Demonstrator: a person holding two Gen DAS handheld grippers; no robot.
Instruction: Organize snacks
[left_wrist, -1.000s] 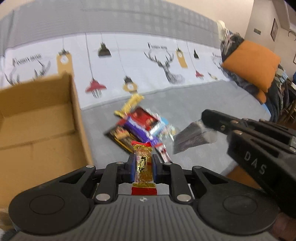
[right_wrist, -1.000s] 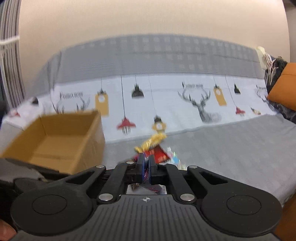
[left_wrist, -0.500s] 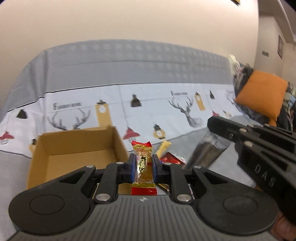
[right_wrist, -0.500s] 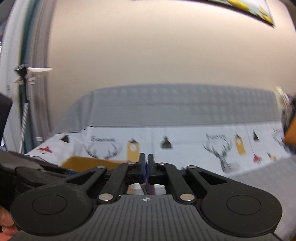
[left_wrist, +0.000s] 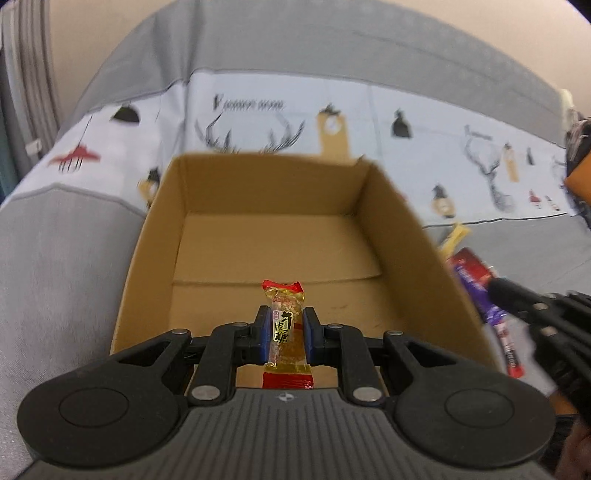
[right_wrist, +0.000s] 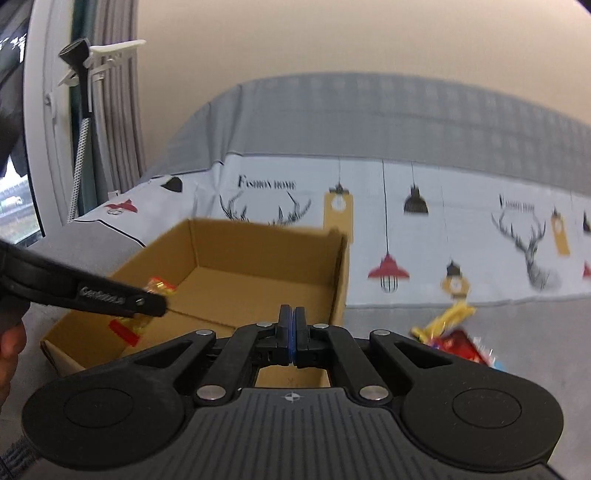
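Left hand-held gripper (left_wrist: 284, 334) has swung from the pile to above the open brown cardboard box (left_wrist: 229, 192), clamping a gold-and-red wrapped candy (left_wrist: 285, 328). Box bare; snack pile (right_wrist: 452, 332) beside it remains. Right hand-held gripper (right_wrist: 291, 338) closed, apparently empty.

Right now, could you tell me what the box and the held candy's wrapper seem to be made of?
Cardboard box: plain brown cardboard, matte, with folded flaps on its floor. Candy in the left gripper: likely clear, glossy plastic film with red ends, showing an amber filling.
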